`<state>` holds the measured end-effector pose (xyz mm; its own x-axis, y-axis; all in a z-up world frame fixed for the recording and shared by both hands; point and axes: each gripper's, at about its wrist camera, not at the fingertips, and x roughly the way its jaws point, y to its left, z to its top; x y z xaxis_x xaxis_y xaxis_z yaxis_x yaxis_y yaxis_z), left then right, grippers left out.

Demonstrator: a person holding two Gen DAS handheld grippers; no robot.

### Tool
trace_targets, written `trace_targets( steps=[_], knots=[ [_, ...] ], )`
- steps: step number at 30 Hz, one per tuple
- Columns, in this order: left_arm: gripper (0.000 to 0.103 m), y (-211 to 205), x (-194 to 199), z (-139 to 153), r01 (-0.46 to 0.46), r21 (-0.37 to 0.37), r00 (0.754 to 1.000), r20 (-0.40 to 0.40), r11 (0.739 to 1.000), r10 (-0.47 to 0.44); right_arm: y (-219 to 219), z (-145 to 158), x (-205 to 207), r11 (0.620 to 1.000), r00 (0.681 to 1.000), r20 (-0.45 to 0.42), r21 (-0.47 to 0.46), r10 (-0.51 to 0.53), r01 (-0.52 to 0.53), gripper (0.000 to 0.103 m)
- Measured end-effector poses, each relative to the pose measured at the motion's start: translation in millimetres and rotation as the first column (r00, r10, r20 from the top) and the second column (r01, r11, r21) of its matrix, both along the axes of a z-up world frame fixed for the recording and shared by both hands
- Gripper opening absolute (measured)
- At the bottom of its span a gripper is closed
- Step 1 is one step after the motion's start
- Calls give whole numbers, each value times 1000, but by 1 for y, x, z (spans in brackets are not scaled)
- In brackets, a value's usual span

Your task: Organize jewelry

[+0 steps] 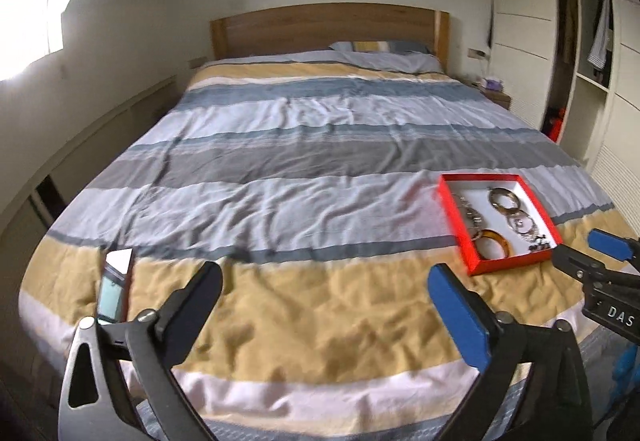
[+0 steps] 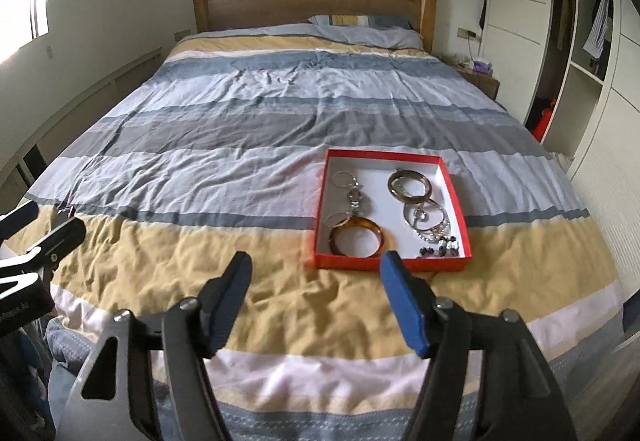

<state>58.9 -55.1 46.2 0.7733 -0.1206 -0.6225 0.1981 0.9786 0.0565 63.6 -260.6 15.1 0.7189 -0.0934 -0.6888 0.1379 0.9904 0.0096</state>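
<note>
Several bangles [image 2: 409, 187], shallow red box [image 2: 460, 213]

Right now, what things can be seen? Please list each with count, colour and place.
box: one, red, white inside, on the bed, right
amber bangle: one, in the box, near left
brown bangles: stacked, in the box, far right
keychain: one, silver, in the box, left
beads: dark, in the box, near right
phone: one, on the bed, left
bed: one, striped cover
left gripper: open, empty
right gripper: open, empty
</note>
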Motion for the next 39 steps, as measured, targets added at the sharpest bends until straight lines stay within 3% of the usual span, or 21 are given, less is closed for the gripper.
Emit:
trace_targets(
  steps=[17, 29, 39],
  knots=[
    [102, 86, -43, -12, -185, -5, 983, 14, 983, 185, 55, -1, -37, 998, 995, 82, -41, 51, -48, 74],
    [102, 87, -41, -34, -191, 56, 981, -6, 980, 192, 42, -30, -35, 999, 998, 62, -50, 9, -6, 74],
    [102, 84, -25, -64, -185, 77, 979, -76, 980, 191, 24, -65, -25, 998, 999, -1, -41, -37, 37, 74]
  ],
)
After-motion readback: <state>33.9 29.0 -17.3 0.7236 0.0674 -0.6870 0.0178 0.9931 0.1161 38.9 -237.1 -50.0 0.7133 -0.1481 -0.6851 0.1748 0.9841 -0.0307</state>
